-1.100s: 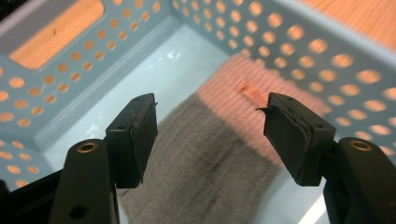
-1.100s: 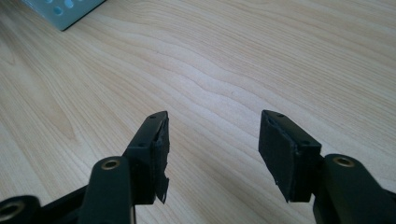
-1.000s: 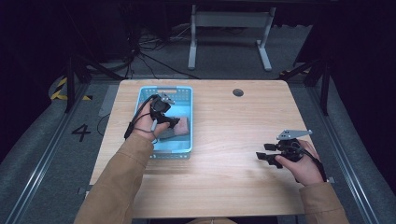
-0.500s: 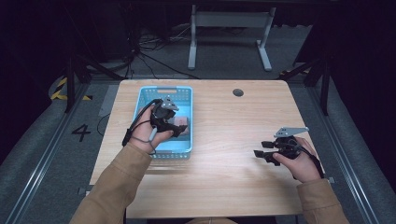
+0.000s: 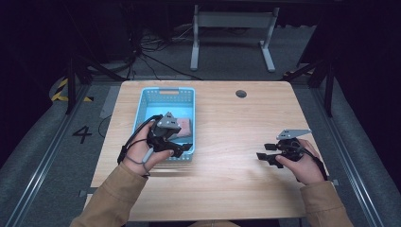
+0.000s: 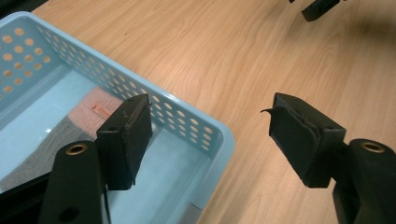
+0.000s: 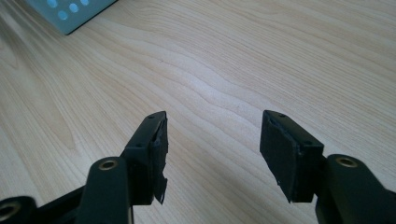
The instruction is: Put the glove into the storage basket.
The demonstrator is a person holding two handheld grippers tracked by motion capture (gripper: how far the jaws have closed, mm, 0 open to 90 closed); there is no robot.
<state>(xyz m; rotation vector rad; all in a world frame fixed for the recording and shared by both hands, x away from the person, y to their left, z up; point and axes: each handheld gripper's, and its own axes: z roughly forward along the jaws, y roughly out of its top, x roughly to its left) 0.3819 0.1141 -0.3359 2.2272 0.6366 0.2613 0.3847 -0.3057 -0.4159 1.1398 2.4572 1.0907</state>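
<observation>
A pink and grey knitted cloth point(image 5: 182, 128) lies flat on the floor of the light blue basket point(image 5: 166, 92), toward the basket's near end. In the left gripper view the cloth point(image 6: 70, 128) shows a pink end with a small tag and a grey part running on from it, all of it below the basket's perforated wall point(image 6: 177, 116).

Over the near right corner of the basket hangs the left claw point(image 5: 182, 147), held in the person's left hand point(image 5: 144, 149). Its jaws have just been opening and now stand wide apart with nothing between them; one jaw sits above the basket's inside, the other out past the rim over bare wood. The pads touch neither the cloth nor the basket.

Well to the right of the basket, near the desk's point(image 5: 227, 113) right edge, the right hand point(image 5: 302, 163) holds the right claw point(image 5: 262, 157) low over the wood, pointing back toward the basket. Its jaws are also spread wide and empty, with plain wood grain showing between them in the right gripper view, and a corner of the basket point(image 7: 70, 11) far off at the top left.

Beyond the basket, toward the desk's far edge, a small dark round hole point(image 5: 241, 93) is set into the wood
</observation>
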